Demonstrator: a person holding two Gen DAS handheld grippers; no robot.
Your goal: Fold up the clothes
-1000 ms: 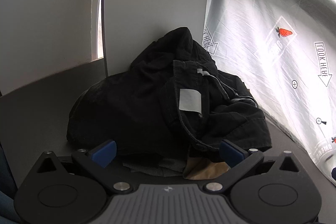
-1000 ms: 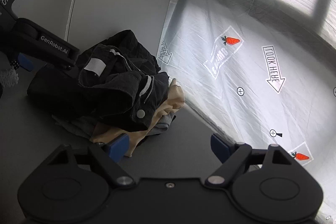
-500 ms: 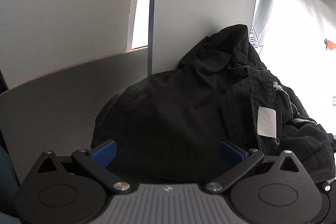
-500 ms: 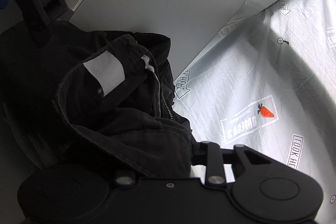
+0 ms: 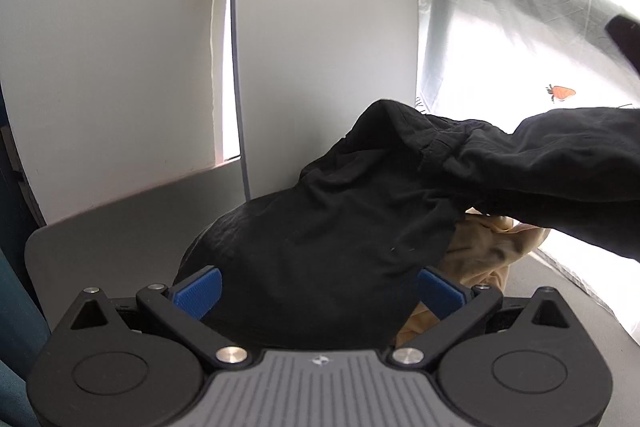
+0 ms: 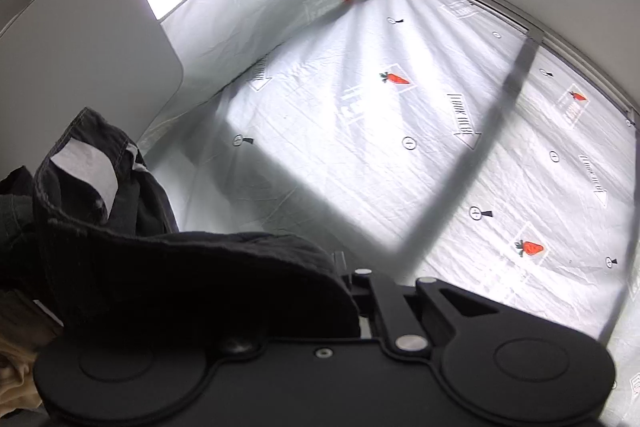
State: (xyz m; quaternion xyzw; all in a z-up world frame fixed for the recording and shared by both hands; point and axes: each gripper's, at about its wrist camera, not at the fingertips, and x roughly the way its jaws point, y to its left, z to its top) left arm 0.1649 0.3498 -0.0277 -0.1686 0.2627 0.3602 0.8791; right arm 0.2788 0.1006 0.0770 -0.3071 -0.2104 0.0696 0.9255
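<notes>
A crumpled black garment (image 5: 340, 227) lies in a heap on the grey table (image 5: 120, 227). One part of it is pulled up and away to the right. Under it a tan garment (image 5: 484, 247) shows. My left gripper (image 5: 320, 291) is open, its blue pads wide apart on either side of the black heap's near edge. In the right wrist view my right gripper (image 6: 344, 267) is closing, its jaws pinching a fold of the black garment (image 6: 180, 275), which drapes over the left finger and hides the tips. A white label (image 6: 86, 163) shows on the lifted part.
A white panel (image 5: 320, 47) stands upright behind the heap. A white sheet (image 6: 400, 127) printed with carrots and arrows hangs to the right. The table's rounded corner is at the left, with a teal surface beyond it.
My right gripper went from wide open to closed on the black garment and rose with it, tilting upward. The tan garment is now uncovered. My left gripper shifted along the heap.
</notes>
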